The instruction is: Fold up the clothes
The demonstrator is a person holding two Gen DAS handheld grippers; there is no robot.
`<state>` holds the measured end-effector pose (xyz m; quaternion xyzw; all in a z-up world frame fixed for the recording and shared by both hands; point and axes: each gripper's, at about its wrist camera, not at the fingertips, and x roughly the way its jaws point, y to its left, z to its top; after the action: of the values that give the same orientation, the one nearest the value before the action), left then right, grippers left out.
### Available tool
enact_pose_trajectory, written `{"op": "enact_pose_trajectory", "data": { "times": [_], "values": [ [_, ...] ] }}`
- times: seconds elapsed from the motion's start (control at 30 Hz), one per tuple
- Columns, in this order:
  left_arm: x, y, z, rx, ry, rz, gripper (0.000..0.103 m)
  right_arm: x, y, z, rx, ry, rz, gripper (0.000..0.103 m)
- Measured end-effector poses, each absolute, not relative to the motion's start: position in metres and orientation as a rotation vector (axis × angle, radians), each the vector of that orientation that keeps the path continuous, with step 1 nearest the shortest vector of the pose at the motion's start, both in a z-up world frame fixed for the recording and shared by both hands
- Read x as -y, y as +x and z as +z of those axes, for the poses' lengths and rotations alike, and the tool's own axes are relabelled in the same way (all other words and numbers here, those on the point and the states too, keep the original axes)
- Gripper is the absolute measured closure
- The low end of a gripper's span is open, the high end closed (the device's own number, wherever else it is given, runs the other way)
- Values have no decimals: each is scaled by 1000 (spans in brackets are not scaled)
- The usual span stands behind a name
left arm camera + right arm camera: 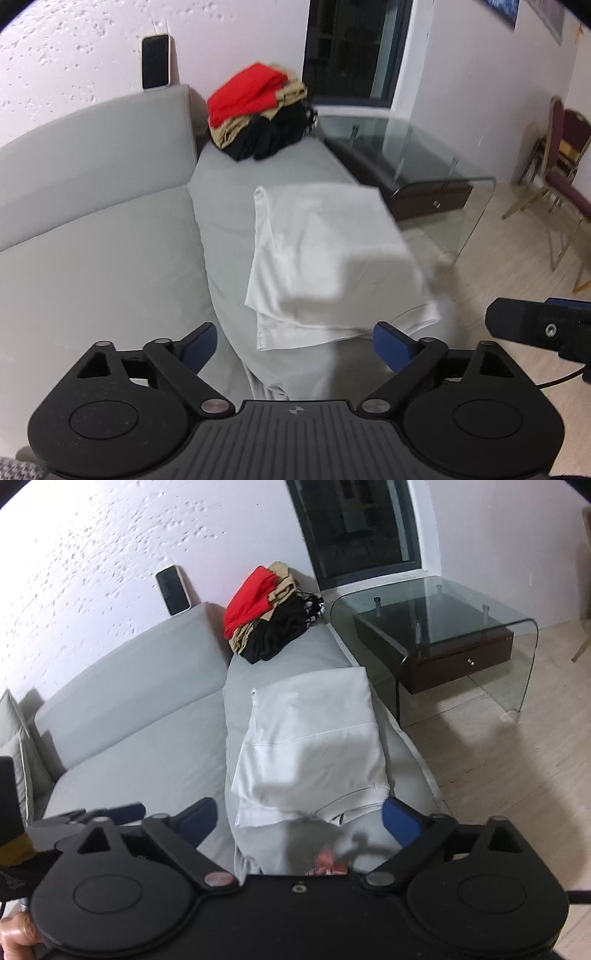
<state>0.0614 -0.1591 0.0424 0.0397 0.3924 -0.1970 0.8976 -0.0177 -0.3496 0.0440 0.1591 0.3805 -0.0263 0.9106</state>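
Both my tongs, left tongs (295, 345) and right tongs (301, 819), are spread wide, holding nothing. The folded white garment (325, 258) lies on the sofa (110, 229) seat's front edge; the clothes pile (258, 110) sits at the far end.

A phone (173, 589) leans against the white wall atop the grey sofa (140, 716) back. A glass side table (436, 627) stands just beside the sofa. Chairs (561, 155) stand by the far wall.
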Motion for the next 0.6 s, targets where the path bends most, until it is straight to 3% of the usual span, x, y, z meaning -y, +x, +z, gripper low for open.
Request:
{"op": "enact_pose_trajectory", "data": {
  "times": [0.3, 0.6],
  "values": [
    [156, 30, 77, -786, 76, -440, 1, 325, -42, 103, -803, 197, -46, 0],
    [167, 27, 52, -768, 168, -375, 1, 332, -36, 73, -841, 230, -82, 0]
  ]
}}
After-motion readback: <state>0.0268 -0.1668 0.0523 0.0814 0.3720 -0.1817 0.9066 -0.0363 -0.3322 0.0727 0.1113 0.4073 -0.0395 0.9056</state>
